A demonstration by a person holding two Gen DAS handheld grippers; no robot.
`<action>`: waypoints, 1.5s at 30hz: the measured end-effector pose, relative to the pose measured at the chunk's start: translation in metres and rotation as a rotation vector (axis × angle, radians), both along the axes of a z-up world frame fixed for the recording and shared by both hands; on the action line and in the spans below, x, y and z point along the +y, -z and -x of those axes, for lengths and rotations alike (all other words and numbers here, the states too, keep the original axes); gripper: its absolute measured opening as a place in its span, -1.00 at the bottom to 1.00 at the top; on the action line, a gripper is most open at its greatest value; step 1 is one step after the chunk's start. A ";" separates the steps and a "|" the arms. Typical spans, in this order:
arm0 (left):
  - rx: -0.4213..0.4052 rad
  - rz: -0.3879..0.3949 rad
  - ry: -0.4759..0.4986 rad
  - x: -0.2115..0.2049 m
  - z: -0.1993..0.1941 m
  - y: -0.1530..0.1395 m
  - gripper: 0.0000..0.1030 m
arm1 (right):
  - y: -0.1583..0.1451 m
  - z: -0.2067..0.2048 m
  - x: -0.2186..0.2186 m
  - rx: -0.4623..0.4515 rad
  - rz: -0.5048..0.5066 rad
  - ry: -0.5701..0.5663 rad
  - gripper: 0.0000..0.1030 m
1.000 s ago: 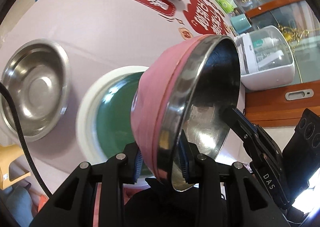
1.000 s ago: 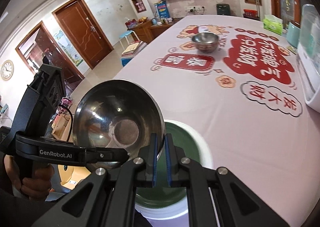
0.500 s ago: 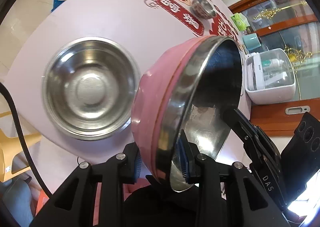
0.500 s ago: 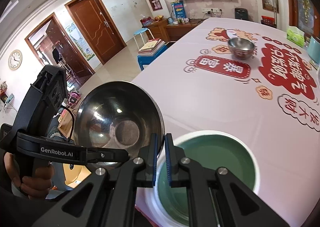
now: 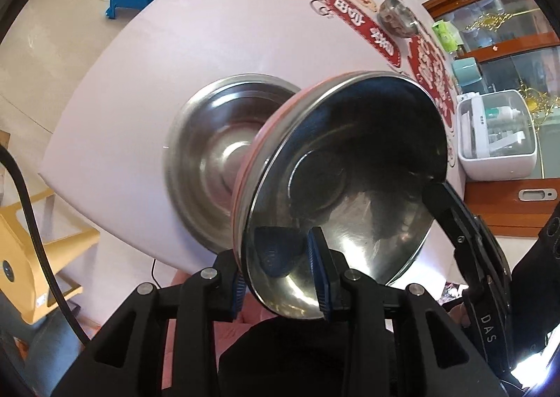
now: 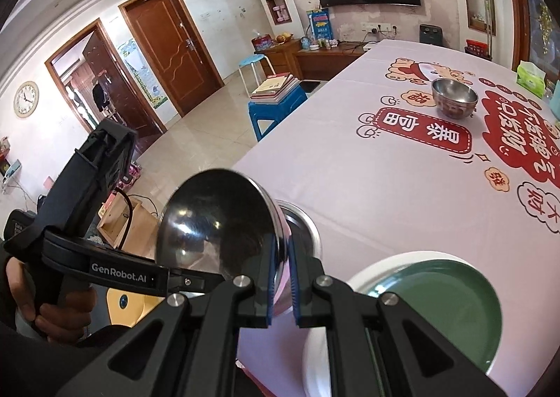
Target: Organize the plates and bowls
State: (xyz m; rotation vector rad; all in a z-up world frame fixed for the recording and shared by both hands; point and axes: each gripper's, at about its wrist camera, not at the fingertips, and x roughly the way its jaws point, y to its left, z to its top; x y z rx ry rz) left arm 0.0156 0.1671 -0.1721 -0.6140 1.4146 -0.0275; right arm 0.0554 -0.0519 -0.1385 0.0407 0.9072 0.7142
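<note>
Left wrist view: the left gripper (image 5: 281, 276) is clamping the near rim of a pink bowl (image 5: 344, 194) with a steel lining, one pad inside, one outside. The bowl is tilting steeply, its mouth facing the camera. Just behind it a wide steel basin (image 5: 213, 166) is sitting near the corner of the table (image 5: 175, 57), partly hidden by the bowl. The right gripper's arm is reaching in at the bowl's far rim. A small steel bowl (image 5: 397, 17) is standing well apart, far up the table.

To nest it well, the person probably needs to level the bowl above the basin's middle, lower both sides evenly, and let go only once it is resting.

Right wrist view: the right gripper (image 6: 281, 286) is pinching the bowl's thin rim, jaws nearly together. The bowl is hanging directly ahead of the fingers, over the basin's edge. A green plate (image 6: 455, 299) with a white rim is lying just to the right. The left gripper's handle and a hand (image 6: 38, 306) are showing at left.
</note>
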 end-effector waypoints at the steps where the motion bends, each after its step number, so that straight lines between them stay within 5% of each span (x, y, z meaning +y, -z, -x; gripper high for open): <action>1: 0.009 -0.003 0.004 0.005 0.000 0.002 -0.42 | 0.002 0.001 0.006 0.002 0.009 0.005 -0.85; 12: 0.064 -0.026 0.045 0.031 -0.011 0.019 -0.38 | 0.014 0.006 0.033 0.025 0.070 0.048 -0.81; 22: 0.019 -0.009 0.071 0.027 -0.020 0.017 -0.31 | 0.013 0.009 0.026 0.024 0.073 0.120 -0.79; 45: -0.141 -0.100 0.189 -0.006 -0.062 -0.038 -0.02 | 0.002 -0.015 -0.066 0.103 0.061 0.390 -0.79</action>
